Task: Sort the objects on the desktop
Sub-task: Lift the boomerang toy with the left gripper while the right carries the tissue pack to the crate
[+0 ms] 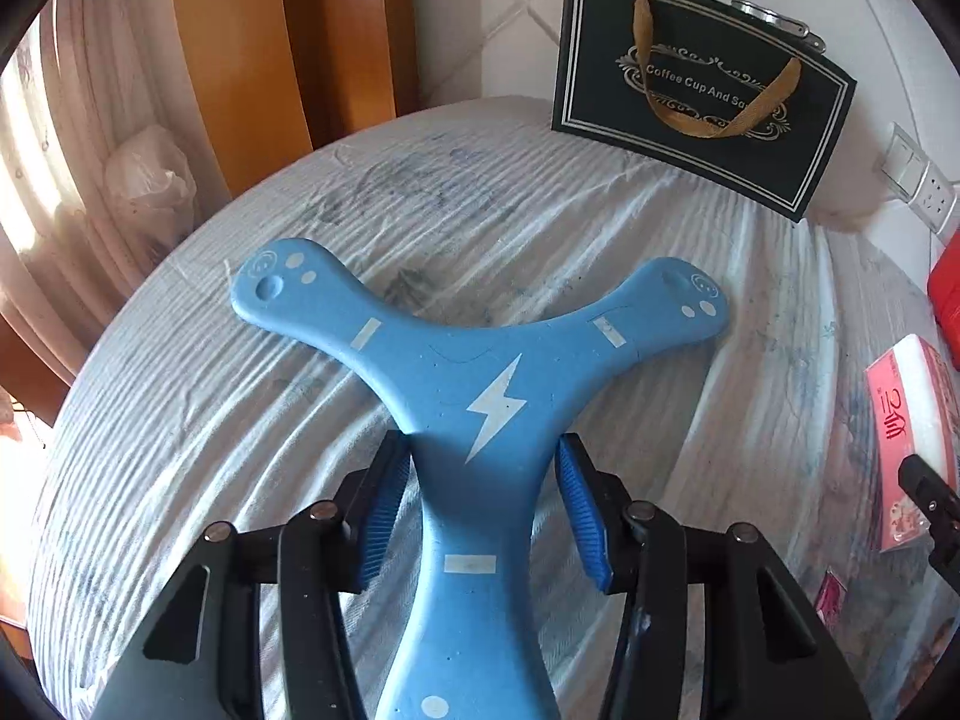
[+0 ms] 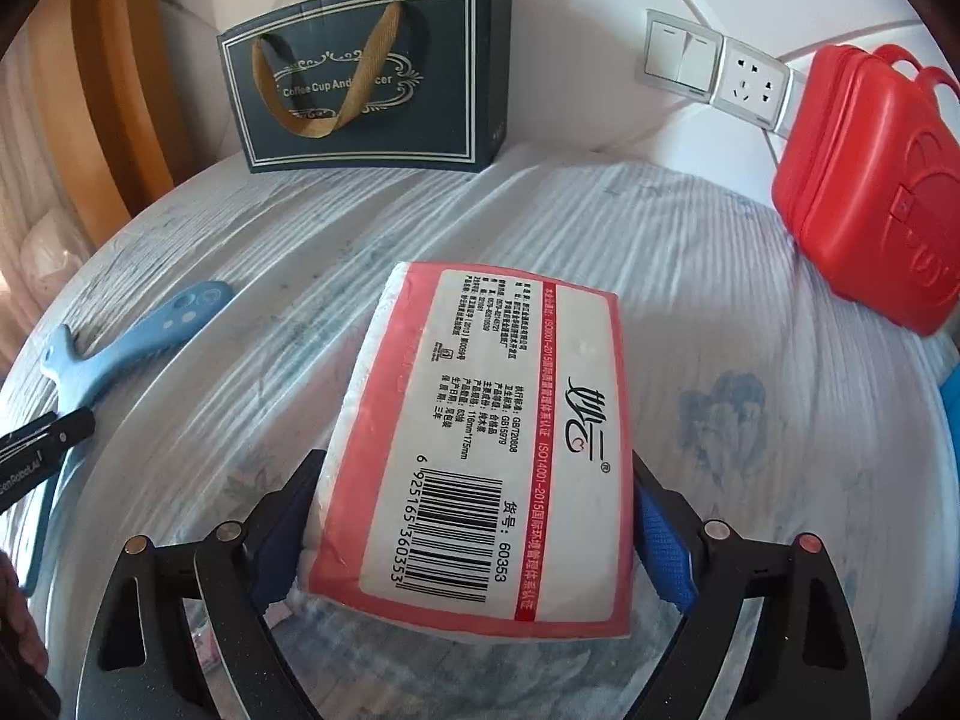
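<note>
Over the cloth-covered table (image 2: 690, 276), the tissue pack (image 2: 480, 450) is clamped by its near end in the right gripper (image 2: 477, 546), apparently lifted for sorting, while the blue boomerang (image 1: 474, 384) (lying flat) is straddled at its near arm by the left gripper (image 1: 483, 510), whose pads (image 1: 384, 510) seem barely touching.

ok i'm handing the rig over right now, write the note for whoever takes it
Left gripper: shut on the stem of the blue boomerang, which looks to lie on the cloth-covered table.
Right gripper: shut on the tissue pack, which seems tilted up off the table.
Elsewhere: black gift bag stands at the back wall, red case at the right.
Done: both things gripped.
Left: place each; nothing shows where they belong, so check before you move.
</note>
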The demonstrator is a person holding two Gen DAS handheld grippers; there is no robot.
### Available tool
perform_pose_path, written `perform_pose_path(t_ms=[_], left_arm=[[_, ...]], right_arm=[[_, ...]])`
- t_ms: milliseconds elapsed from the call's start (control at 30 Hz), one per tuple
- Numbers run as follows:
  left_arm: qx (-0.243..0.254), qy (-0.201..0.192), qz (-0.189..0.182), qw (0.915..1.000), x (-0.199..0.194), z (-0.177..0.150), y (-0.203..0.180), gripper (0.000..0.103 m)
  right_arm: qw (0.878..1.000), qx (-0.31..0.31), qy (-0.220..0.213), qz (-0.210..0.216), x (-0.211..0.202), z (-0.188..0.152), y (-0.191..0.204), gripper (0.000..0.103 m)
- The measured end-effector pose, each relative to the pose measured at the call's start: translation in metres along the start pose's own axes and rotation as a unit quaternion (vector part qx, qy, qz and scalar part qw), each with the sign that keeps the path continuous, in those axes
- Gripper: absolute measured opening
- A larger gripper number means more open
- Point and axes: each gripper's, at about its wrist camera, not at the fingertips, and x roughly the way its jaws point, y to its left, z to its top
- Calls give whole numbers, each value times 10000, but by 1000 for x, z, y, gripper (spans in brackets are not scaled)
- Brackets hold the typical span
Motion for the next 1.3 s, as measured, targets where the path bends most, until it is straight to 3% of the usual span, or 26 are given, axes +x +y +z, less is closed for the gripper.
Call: perform_pose_path(t_ms=[300,500,633,833,1033,1300], left_arm=[[322,-781,-91,9964,-94,7,-16,49],[385,-1303,-451,9897,-180,1,-23,49],[518,-1717,-841,9802,-241,-11,-29,49],[954,-2218,-1529,9583,-320,-32,-54,49],[1344,-2515,-2278,9310,-385,-59,-97,49],[1780,-2927,-3087,8873,-477,-99,-186,49]], right_arm=[[9968,-29,-800,7,-77,11,-3,92],[9864,-18,-1613,-331,-174,6,-12,92],[9740,42,-2172,-646,-247,-10,-19,92],[9459,334,-2934,-1340,-354,-50,-36,92],[9170,667,-3344,-2068,-440,-90,-65,92],[8809,1097,-3781,-2629,-537,-137,-140,92]])
